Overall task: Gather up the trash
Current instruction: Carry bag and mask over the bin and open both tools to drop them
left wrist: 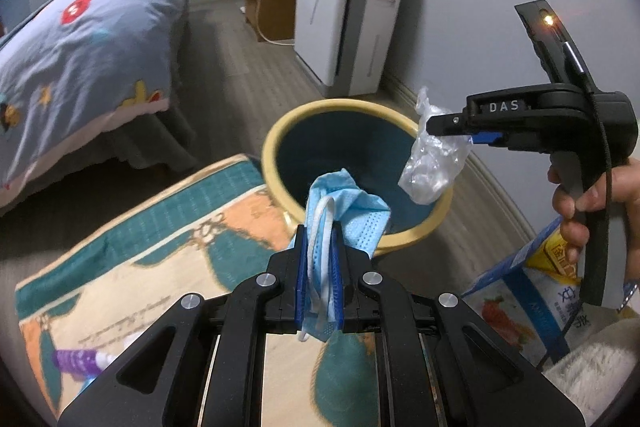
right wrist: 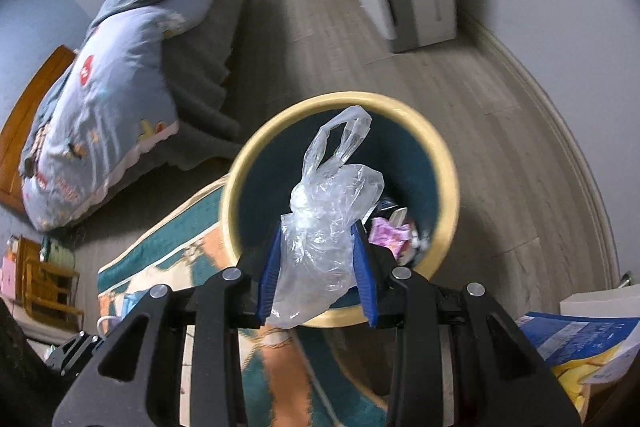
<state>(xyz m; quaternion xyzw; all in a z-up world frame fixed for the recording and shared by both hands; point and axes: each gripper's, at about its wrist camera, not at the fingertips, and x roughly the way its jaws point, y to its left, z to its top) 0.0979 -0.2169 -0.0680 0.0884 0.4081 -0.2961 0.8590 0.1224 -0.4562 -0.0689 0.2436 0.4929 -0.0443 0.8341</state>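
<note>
My left gripper (left wrist: 320, 231) is shut on a blue face mask (left wrist: 352, 207) and holds it just in front of the near rim of a round bin (left wrist: 276, 135) with a yellow rim and dark teal inside. My right gripper (right wrist: 318, 227) is shut on a clear plastic bag (right wrist: 328, 211) and holds it over the bin (right wrist: 236, 179). In the left wrist view the right gripper (left wrist: 432, 127) comes in from the right with the bag (left wrist: 432, 167) hanging over the bin's right side. Pink and white trash (right wrist: 390, 233) lies in the bin.
A patterned teal and orange rug (left wrist: 160, 239) lies under the bin's near side. A bed with a blue quilt (left wrist: 72, 47) stands to the left. A white appliance (left wrist: 348, 15) stands by the far wall. A printed bag (left wrist: 528, 291) lies at the right.
</note>
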